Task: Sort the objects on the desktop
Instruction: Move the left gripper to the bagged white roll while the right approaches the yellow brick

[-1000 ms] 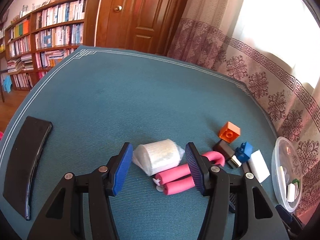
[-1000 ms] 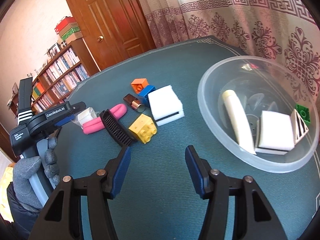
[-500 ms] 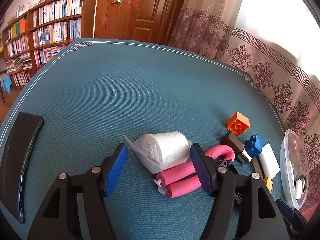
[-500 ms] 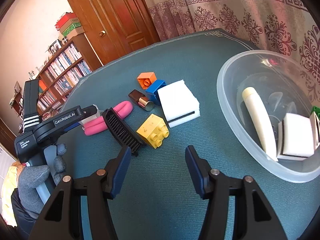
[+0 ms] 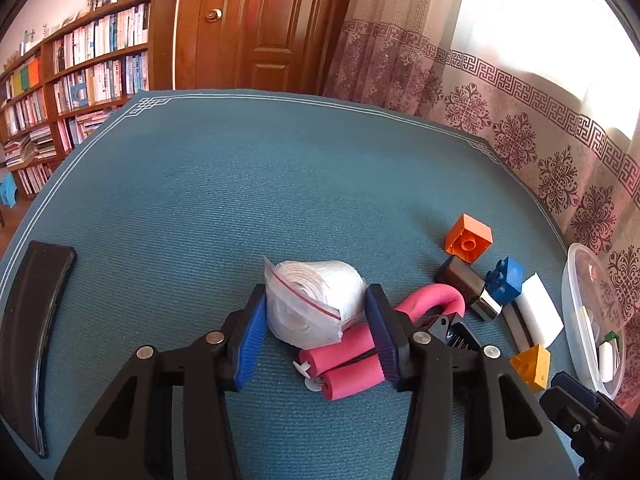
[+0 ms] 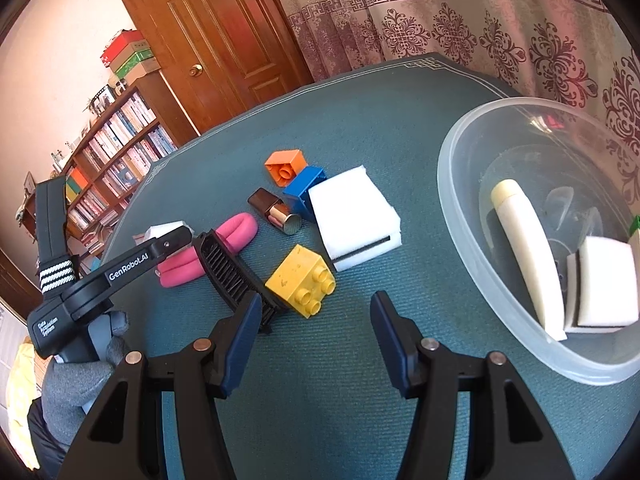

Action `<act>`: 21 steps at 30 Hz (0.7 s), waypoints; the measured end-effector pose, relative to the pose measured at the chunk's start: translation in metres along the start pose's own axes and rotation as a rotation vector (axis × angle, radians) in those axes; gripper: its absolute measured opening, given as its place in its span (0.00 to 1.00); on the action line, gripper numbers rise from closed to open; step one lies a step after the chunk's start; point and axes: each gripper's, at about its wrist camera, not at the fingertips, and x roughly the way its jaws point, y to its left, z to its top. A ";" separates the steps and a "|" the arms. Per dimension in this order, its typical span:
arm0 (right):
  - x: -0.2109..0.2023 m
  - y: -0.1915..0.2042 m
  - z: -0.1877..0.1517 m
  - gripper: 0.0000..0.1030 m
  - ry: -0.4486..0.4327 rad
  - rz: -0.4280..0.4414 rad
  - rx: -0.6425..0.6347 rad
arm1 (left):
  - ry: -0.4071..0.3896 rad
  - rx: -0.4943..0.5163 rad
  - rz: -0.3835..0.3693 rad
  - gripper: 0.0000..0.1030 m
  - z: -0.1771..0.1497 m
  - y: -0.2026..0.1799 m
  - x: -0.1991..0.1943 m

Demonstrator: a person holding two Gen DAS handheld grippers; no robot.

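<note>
My left gripper (image 5: 316,320) has closed in around a white roll in a clear zip bag (image 5: 316,304); its blue pads (image 5: 256,336) sit at both sides of the bag, which looks lifted and tilted. A pink foam grip (image 5: 352,356) lies just below it. My right gripper (image 6: 312,336) is open and empty, just short of a yellow brick (image 6: 302,284). A clear plastic bowl (image 6: 460,216) at the right holds a cream tube (image 6: 524,248) and white sponge (image 6: 604,284).
On the blue-green mat lie an orange brick (image 6: 286,162), a blue brick (image 6: 304,190), a white sponge (image 6: 352,216), a brown-and-silver lipstick (image 6: 274,210) and a black comb (image 6: 234,276). A black curved case (image 5: 30,320) lies at the left edge.
The left gripper has narrowed onto the bagged roll, which has turned and risen between the pads. The right gripper has moved closer to the yellow brick.
</note>
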 end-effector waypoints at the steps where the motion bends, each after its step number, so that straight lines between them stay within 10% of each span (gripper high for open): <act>1: 0.001 0.001 0.001 0.59 -0.001 -0.002 0.000 | -0.010 -0.004 0.004 0.50 0.000 0.002 -0.003; 21: 0.023 0.012 0.009 0.42 0.005 -0.066 -0.044 | -0.041 -0.012 -0.023 0.50 0.001 -0.002 -0.022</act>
